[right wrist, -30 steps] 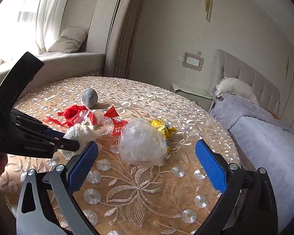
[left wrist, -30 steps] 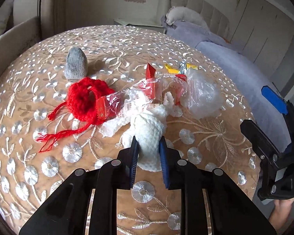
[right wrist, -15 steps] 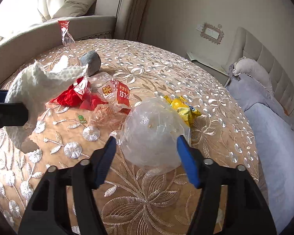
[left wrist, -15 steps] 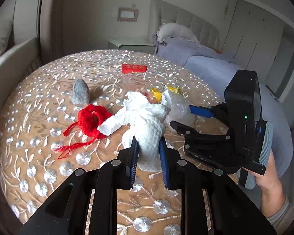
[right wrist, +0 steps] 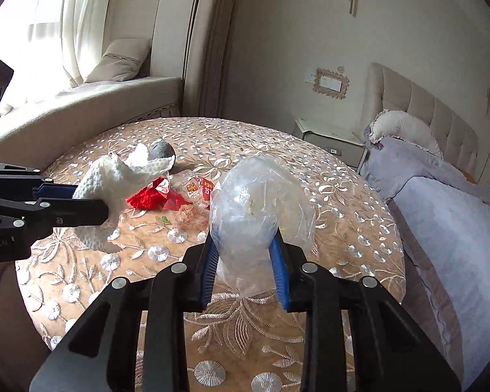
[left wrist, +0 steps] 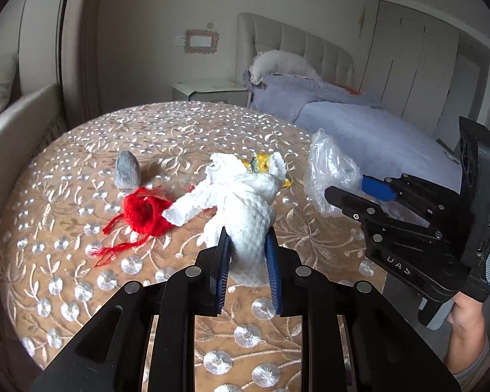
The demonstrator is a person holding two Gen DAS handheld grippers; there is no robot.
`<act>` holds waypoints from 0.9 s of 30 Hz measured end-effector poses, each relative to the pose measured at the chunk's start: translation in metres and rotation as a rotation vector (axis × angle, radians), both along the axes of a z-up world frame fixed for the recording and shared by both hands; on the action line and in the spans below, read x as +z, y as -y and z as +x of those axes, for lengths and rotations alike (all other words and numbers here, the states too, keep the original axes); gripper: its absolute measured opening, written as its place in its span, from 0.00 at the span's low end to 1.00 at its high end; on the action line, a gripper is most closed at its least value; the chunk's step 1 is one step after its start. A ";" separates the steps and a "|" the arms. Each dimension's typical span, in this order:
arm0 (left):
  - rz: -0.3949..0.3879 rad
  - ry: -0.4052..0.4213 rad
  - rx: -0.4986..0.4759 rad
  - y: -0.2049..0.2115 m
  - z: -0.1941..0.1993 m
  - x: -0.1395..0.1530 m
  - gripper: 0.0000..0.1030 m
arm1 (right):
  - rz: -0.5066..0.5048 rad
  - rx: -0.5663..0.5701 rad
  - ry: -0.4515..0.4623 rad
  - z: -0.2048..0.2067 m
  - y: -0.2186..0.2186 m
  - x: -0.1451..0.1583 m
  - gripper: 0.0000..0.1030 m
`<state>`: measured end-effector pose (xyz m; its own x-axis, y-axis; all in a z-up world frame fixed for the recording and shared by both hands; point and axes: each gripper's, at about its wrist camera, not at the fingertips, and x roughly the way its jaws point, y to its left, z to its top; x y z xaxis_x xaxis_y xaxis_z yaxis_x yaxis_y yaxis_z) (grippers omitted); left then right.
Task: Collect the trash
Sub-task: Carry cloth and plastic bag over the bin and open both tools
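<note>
The left claw (left wrist: 247, 254) gripped the white knit (left wrist: 245, 209) and the right claw (right wrist: 246, 259) had just closed on the clear bag (right wrist: 258, 202), both lifted off the worktop (right wrist: 343, 196), probably for disposal.

I saw the clear crumpled plastic bag (right wrist: 258, 209) lifted off the desk (right wrist: 343, 202); red wrappers (right wrist: 199, 191) and a yellow wrapper (left wrist: 264, 163) lay there.

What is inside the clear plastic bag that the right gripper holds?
The clear plastic bag, clamped in the right gripper, looks puffed and almost empty: only a few small yellowish specks show through. Its far side is hidden, so more could be there.
</note>
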<state>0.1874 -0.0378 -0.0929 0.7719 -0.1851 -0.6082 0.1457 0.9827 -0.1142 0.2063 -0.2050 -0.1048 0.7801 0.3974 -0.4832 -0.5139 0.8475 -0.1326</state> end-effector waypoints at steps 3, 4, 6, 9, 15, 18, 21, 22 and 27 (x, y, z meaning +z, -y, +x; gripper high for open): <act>0.020 0.024 -0.017 0.009 -0.007 0.002 0.20 | 0.008 -0.015 0.028 -0.019 0.009 0.006 0.31; 0.026 0.035 -0.022 0.013 -0.010 0.004 0.20 | 0.010 -0.022 0.033 -0.025 0.012 0.008 0.31; 0.034 0.051 -0.037 0.021 -0.015 0.006 0.20 | 0.023 -0.033 0.043 -0.036 0.021 0.011 0.31; 0.032 0.055 -0.067 0.034 -0.020 0.005 0.20 | 0.033 -0.054 0.059 -0.055 0.035 0.014 0.31; 0.029 0.077 -0.163 0.073 -0.035 -0.003 0.20 | 0.054 -0.107 0.100 -0.095 0.065 0.018 0.31; 0.037 0.095 -0.216 0.095 -0.045 -0.006 0.20 | 0.068 -0.132 0.118 -0.114 0.081 0.018 0.31; 0.031 0.112 -0.269 0.114 -0.055 -0.010 0.20 | 0.067 -0.172 0.140 -0.133 0.098 0.014 0.31; 0.029 0.111 -0.286 0.121 -0.058 -0.013 0.20 | 0.063 -0.186 0.140 -0.140 0.103 0.012 0.31; 0.031 0.083 -0.381 0.156 -0.072 -0.033 0.20 | 0.052 -0.275 0.127 -0.164 0.137 -0.007 0.31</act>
